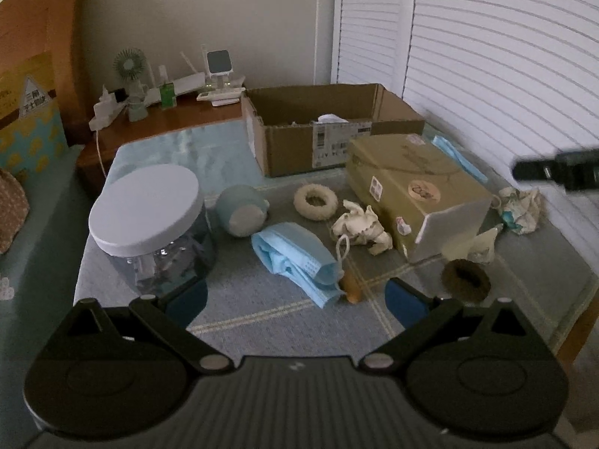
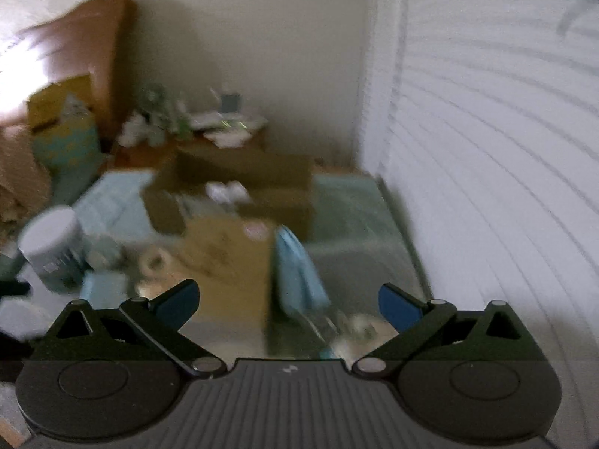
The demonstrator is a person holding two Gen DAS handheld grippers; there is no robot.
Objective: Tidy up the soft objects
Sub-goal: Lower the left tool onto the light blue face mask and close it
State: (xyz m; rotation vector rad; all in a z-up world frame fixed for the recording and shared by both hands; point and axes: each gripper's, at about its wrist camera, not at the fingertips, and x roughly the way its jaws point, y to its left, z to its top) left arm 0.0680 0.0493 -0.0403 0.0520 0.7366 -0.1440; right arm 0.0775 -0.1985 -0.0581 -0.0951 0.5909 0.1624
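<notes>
Both my tongs hang over the cluttered table, jaws apart and holding nothing.

Far ahead of my left tongs (image 1: 297, 301) sits the open cardboard box (image 1: 318, 138); ahead to their right lies the closed tan box (image 1: 415, 191), and ahead to their left stands the white-lidded jar (image 1: 149, 217). Just ahead, between the blue pads, lies the blue face mask (image 1: 295, 258), with the cream ring (image 1: 316, 202) and crumpled white cloth (image 1: 361, 224) beyond it. My right tongs (image 2: 288, 305) give a blurred view; another blue mask (image 2: 299, 273) lies just ahead of them.
</notes>
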